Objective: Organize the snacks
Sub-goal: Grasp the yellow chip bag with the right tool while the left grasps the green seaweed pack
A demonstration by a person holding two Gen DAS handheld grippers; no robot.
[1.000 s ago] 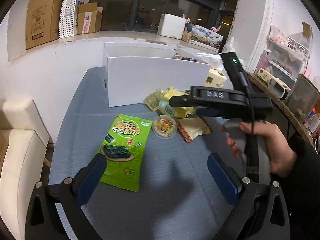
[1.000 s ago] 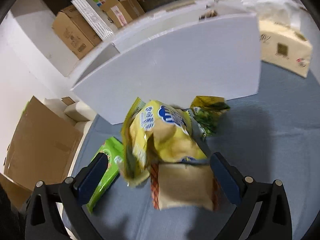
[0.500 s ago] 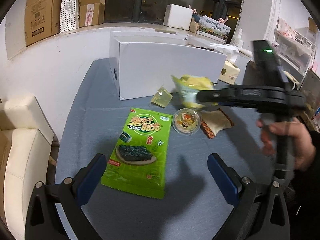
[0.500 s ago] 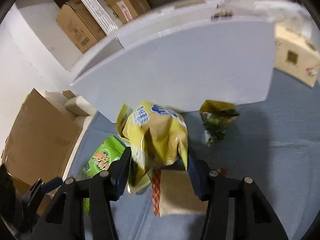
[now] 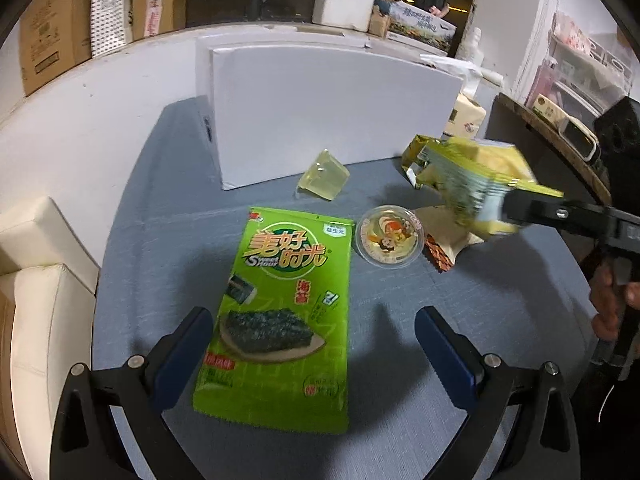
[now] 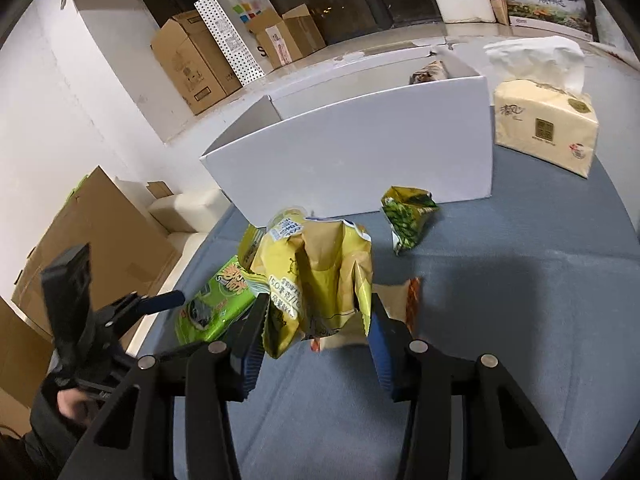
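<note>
My right gripper (image 6: 316,320) pinches the yellow chip bag (image 6: 316,280); its jaws have just been closing and the pads now crumple the bag's lower part. The bag hangs clear of the table (image 6: 500,320), long axis roughly upright, its top toward twelve o'clock in my right view. In the left view the same bag (image 5: 472,176) sits at three o'clock, blurred.

At twelve o'clock stands the white box (image 6: 360,152), open at the top; one dark packet (image 6: 430,72) peeks above its far right corner, and I cannot tell what else is inside.

On the table lie a small green-yellow pouch (image 6: 406,216) just before the box, a tan packet (image 6: 396,300) under the bag, a round jelly cup (image 5: 390,236), a clear yellow jelly block (image 5: 322,176) and a tissue pack (image 6: 544,128) at two o'clock.

My left gripper (image 5: 316,344) is spread wide, empty, over the lower half of the flat green seaweed bag (image 5: 280,320), whose long axis runs six to twelve.
</note>
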